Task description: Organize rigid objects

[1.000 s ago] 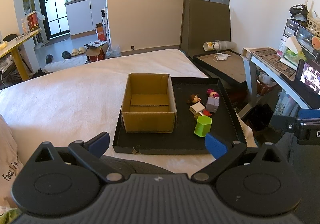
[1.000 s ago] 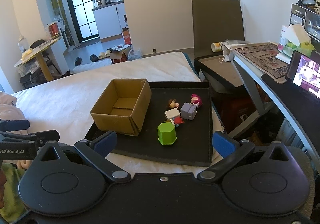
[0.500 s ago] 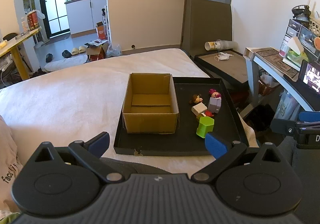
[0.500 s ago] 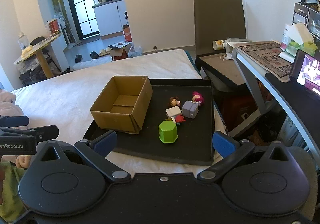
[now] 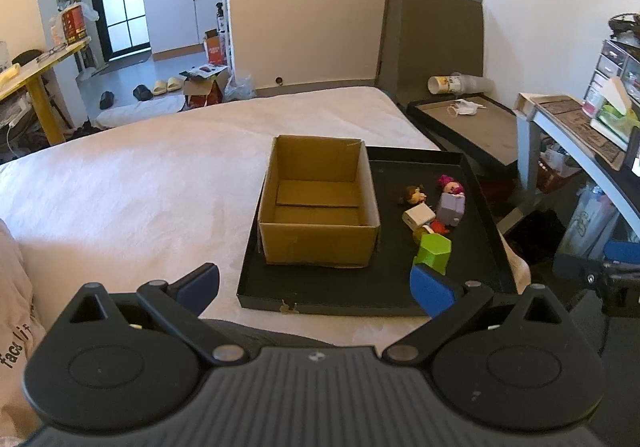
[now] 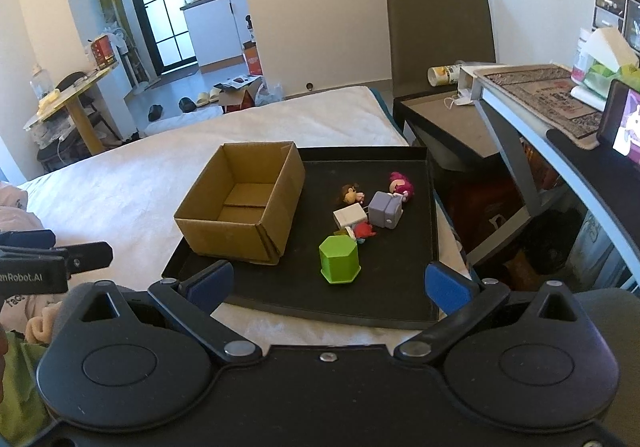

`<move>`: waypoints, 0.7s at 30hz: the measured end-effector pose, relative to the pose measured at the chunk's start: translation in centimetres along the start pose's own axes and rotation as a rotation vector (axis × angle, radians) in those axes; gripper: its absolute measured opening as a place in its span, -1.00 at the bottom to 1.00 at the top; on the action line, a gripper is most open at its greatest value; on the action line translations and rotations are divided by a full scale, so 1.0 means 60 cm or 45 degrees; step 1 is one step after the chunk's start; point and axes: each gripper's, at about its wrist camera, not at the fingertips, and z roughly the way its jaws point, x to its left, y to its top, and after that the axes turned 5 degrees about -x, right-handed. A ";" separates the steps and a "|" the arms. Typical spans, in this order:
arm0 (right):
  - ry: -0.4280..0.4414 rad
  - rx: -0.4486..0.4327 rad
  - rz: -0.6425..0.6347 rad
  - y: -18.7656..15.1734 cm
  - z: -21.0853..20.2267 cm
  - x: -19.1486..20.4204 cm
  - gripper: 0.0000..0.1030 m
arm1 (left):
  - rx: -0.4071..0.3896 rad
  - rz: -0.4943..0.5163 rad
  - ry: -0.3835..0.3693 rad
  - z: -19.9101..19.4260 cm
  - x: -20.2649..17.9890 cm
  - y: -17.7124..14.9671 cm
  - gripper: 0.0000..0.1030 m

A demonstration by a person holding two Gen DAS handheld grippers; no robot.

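Note:
A black tray lies on a white bed. An open, empty cardboard box stands on its left part. To its right lie small toys: a green hexagonal block, a white cube, a grey-purple block, a brown figure, a pink figure and a small red piece. My left gripper is open and empty before the tray's near edge. My right gripper is open and empty, also short of the tray.
The white bed stretches left and behind the tray. A black side table and a grey desk with a lit phone stand on the right. A chair back is behind the tray.
Both grippers have drifted a little closer to the tray and slightly rightward. Both stay open; the toys and box have not moved.

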 end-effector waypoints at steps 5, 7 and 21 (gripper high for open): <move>0.006 0.015 0.003 -0.003 0.023 -0.007 1.00 | 0.011 -0.019 0.016 0.024 0.012 0.004 0.96; 0.012 0.027 0.016 -0.004 0.034 -0.011 1.00 | 0.014 -0.030 0.017 0.034 0.017 0.005 0.96; 0.037 0.095 0.054 0.001 0.121 -0.037 0.99 | 0.058 -0.075 0.030 0.118 0.033 0.024 0.92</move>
